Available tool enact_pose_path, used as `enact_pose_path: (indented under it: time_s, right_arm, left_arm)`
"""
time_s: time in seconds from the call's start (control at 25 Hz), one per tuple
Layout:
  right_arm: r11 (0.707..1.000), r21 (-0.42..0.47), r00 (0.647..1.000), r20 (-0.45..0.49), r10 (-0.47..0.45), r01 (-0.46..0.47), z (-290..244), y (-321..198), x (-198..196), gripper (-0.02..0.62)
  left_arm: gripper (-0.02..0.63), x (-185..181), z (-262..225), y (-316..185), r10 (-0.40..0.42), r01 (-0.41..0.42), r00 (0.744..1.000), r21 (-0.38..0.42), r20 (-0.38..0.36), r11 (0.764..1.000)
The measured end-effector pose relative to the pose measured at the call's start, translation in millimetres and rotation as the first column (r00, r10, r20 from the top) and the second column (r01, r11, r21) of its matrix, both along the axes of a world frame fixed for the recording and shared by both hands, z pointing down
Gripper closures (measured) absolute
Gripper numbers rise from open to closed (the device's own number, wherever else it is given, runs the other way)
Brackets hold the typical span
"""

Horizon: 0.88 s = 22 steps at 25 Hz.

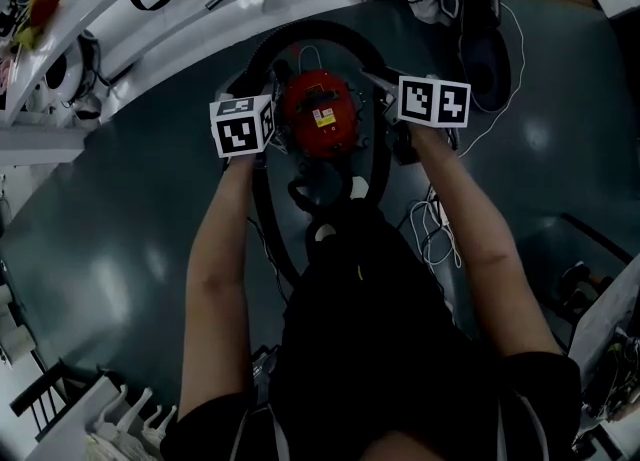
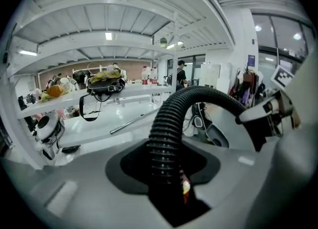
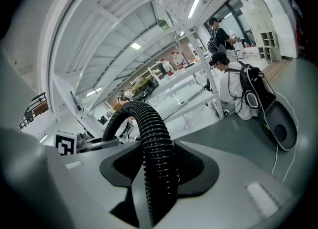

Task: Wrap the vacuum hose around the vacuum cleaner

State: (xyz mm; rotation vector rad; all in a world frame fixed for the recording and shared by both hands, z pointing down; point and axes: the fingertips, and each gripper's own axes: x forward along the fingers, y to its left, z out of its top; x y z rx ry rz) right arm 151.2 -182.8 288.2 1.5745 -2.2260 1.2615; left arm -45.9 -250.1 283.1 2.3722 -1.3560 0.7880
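On either side of the red vacuum cleaner, your left gripper and right gripper, jaws of each clamped on the black ribbed hose arching between them.

Lab workspace, white shelving racks, glass partitions

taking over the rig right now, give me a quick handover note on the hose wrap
Grip: left tongs shut on the vacuum hose; right tongs shut on it further along.
Things: red vacuum cleaner stands on the floor between the two tongs; the hose arches from one to the other round its far side.
Done: hose gripped in both, loop raised over the cleaner.
Left: probably lower the loop round the body, settle it, let go.
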Motion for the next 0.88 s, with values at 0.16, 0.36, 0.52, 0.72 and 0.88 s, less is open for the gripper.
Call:
enact_pose_path:
  time_s: [0.16,0.36,0.52,0.72,0.88]
  right_arm:
    - [1.0,-0.023,1.0,-0.015,-0.007,0.007,21.6,-13.1,1.2,0.399]
    - [0.998,-0.065,0.999,-0.046,-0.017,0.014,50.2,-24.9,3.6,0.399]
    - [0.996,-0.09,0.999,-0.043,-0.021,0.017,73.0,-33.0,2.4,0.398]
    - [0.99,-0.139,1.0,-0.006,-0.003,0.002,104.0,-42.8,3.2,0.399]
    - [0.984,-0.178,1.0,0.011,0.007,-0.005,130.2,-46.3,6.8,0.398]
  left_arm:
    - [0.437,-1.0,21.5,-9.2,-0.017,0.017,1.0,-0.033,0.01,0.999]
    - [0.437,-2.1,53.5,-16.6,-0.019,0.02,1.0,-0.089,0.017,0.996]
    - [0.437,-2.1,77.3,-23.9,-0.031,0.032,0.999,-0.118,0.014,0.993]
    - [0.439,1.4,106.2,-31.3,-0.05,0.051,0.999,-0.15,0.011,0.987]
    - [0.439,5.8,131.2,-34.1,-0.058,0.06,0.998,-0.181,0.017,0.982]
